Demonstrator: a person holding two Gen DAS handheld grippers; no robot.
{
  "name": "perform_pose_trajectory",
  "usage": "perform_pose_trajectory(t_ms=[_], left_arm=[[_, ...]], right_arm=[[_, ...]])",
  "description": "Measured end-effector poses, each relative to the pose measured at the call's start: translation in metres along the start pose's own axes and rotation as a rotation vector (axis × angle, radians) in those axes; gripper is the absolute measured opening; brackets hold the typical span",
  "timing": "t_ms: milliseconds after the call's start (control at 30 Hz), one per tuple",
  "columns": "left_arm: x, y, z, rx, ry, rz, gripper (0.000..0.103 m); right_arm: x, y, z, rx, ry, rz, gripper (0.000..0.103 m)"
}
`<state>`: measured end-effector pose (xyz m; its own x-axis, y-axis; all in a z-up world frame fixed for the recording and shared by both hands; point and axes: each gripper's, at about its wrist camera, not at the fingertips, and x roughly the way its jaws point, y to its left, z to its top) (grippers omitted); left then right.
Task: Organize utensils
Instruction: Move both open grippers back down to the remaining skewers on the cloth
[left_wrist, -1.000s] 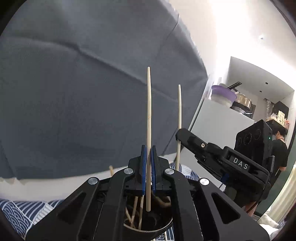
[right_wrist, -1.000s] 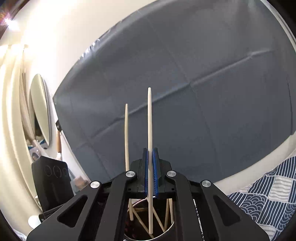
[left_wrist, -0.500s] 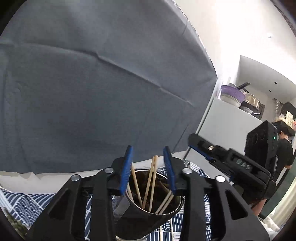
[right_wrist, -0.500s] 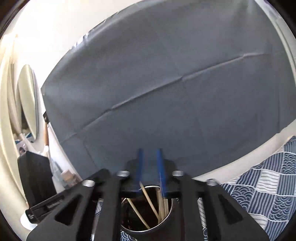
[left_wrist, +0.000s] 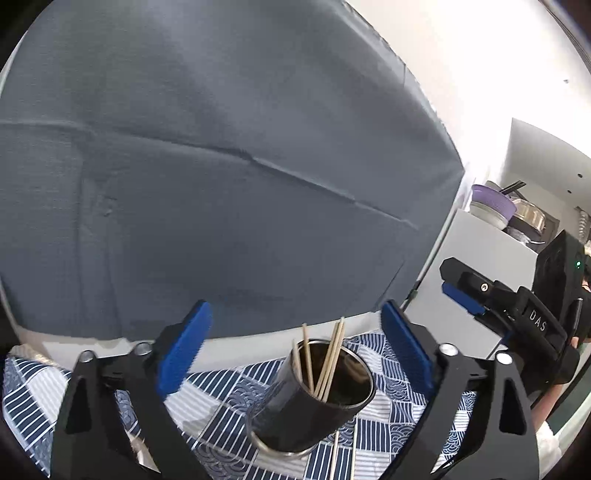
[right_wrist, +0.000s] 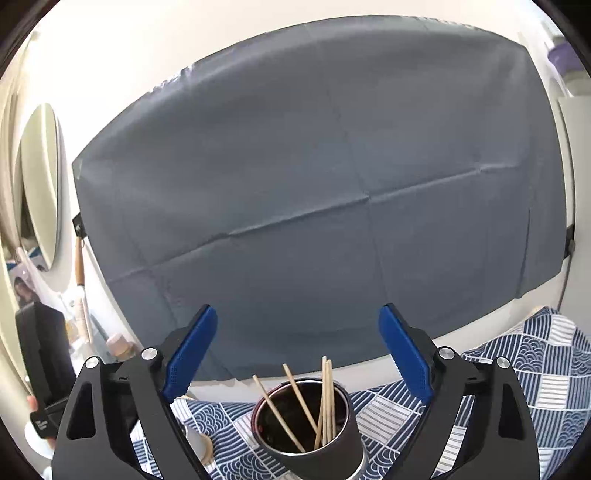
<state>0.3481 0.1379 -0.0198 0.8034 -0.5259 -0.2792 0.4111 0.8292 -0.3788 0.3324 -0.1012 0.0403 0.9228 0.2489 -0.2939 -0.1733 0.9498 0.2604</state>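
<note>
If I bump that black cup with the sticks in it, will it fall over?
Maybe. The black cup is tall and narrow, so a push up high could tip it. The chopsticks lean loosely and would probably rattle or spill. The patterned cloth underneath might slide a little.

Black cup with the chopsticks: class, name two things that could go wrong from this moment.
1. The chopsticks lean loosely in the black cup; a nudge from the opening left gripper or right gripper might tip it.
2. Loose chopsticks still lie on the blue patterned cloth and could roll away.
</note>
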Motion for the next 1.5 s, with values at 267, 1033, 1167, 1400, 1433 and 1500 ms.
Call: perform_pose_trajectory(t_ms=[267,1033,1167,1400,1433,1500], left_arm=[[-0.025,0.01,-0.007,-0.029,0.07,0.059,0.097],[-0.036,-0.022,-0.082,-0.039,0.225,0.124,0.097],[-0.031,-0.024,-0.097,-0.027,0.249,0.133,0.097],[-0.008,-0.021,-0.118,-0.012,0.332,0.151,0.097],[-0.003,-0.019,-0.122,-0.01,0.347,0.156,0.097],[0.003,-0.018,-0.127,-0.013,0.37,0.164,0.097]], right_arm=[[-0.015,0.01,-0.002,-0.021,0.073,-0.025,0.086],[-0.037,-0.046,-0.096,-0.046,0.383,-0.158,0.086],[-0.031,-0.056,-0.116,-0.076,0.438,-0.162,0.086],[-0.01,-0.08,-0.153,-0.012,0.553,-0.187,0.086],[-0.006,-0.085,-0.159,0.003,0.571,-0.192,0.086],[-0.001,-0.089,-0.165,0.021,0.592,-0.2,0.086]])
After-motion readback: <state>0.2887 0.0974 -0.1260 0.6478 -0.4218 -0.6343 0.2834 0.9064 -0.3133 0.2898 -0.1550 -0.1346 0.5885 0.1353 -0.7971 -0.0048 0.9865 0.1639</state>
